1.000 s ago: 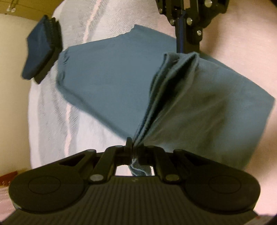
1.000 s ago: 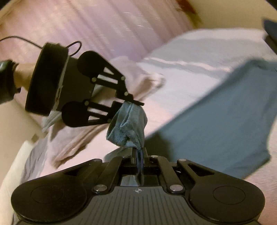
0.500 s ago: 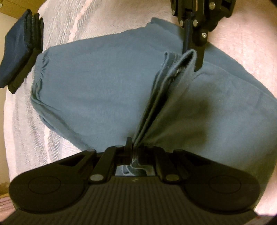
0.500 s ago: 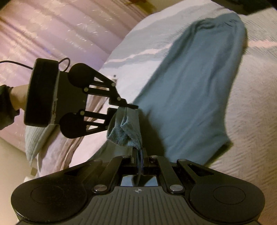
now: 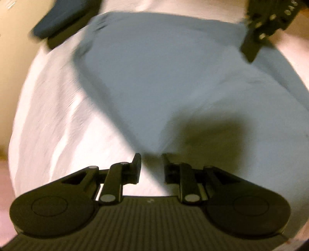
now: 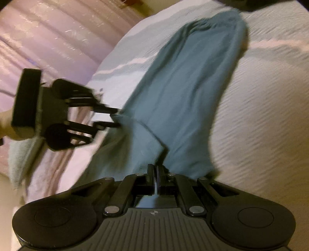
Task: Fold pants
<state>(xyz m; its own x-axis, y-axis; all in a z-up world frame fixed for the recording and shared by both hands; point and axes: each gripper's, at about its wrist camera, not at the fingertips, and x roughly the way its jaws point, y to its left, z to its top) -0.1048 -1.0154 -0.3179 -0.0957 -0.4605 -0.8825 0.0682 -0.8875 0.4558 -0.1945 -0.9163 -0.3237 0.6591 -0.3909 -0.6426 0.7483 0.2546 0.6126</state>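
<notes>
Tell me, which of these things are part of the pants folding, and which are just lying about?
In the job:
blue pants
left gripper, jaws opening, cloth not pinched
right gripper, shut on the pants

Lying about:
dark folded clothes
white bedspread

Motion blur smears the pants [image 5: 173,77] and the bedspread [image 5: 48,125] in the left wrist view, and the top edge cuts off the dark folded pile [image 5: 63,17] at the bed's far corner. The same edge crops the right gripper [image 5: 251,50], and blur hides whether the right gripper's closed tips pinch cloth.
</notes>
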